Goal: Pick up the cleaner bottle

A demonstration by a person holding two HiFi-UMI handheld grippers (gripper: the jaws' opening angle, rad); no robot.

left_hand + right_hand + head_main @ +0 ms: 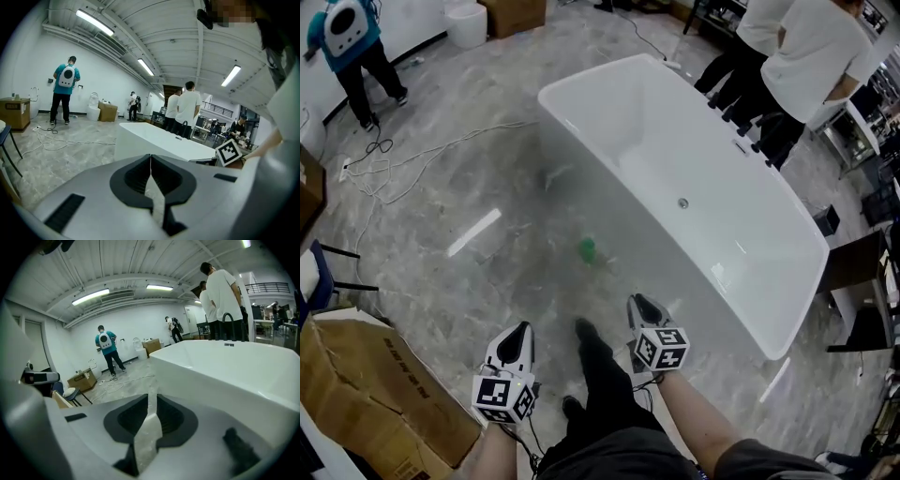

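Observation:
A small green thing [588,248], blurred, stands on the grey floor against the near wall of the white bathtub [609,103]; it may be the cleaner bottle, and its shape is unclear. It shows in neither gripper view. My left gripper [521,328] is low in the head view, well short of the green thing, with its jaws shut and nothing between them [150,157]. My right gripper [639,302] is beside the tub's near wall, to the lower right of the green thing, also shut and empty [152,397].
My own legs and dark shoes [586,330] are between the grippers. A cardboard box [366,375] lies at lower left. White cables [403,159] trail across the floor. Two people [787,66] stand behind the tub, another [352,52] at far left.

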